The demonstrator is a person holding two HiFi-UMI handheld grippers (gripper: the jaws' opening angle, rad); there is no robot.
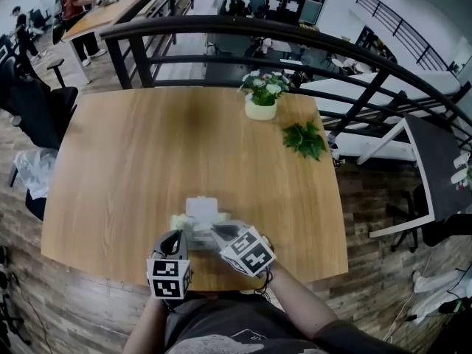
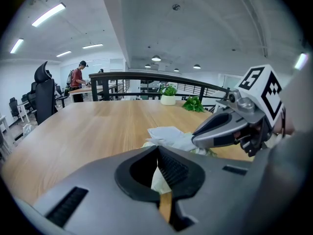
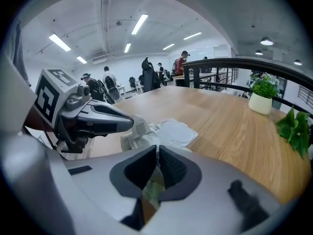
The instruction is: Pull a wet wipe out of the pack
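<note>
The wet wipe pack (image 1: 193, 222), pale green with its white lid (image 1: 200, 206) flipped open, lies near the table's front edge. My left gripper (image 1: 177, 236) is shut on the pack's near left edge; pale wrapper shows between its jaws (image 2: 157, 153). My right gripper (image 1: 214, 232) comes in from the right, its jaws (image 3: 157, 153) shut on pale material at the pack's opening. In the left gripper view a white wipe (image 2: 166, 133) stands crumpled above the pack and reaches the right gripper's tip (image 2: 196, 140). The right gripper view shows the open lid (image 3: 176, 131) and the left gripper (image 3: 128, 124) beside the crumpled wipe (image 3: 139, 131).
A white pot of flowers (image 1: 260, 100) and a green leafy sprig (image 1: 304, 139) stand at the far right of the wooden table (image 1: 147, 161). A black railing (image 1: 221, 28) runs behind the table. A black office chair (image 1: 37, 109) is at the left.
</note>
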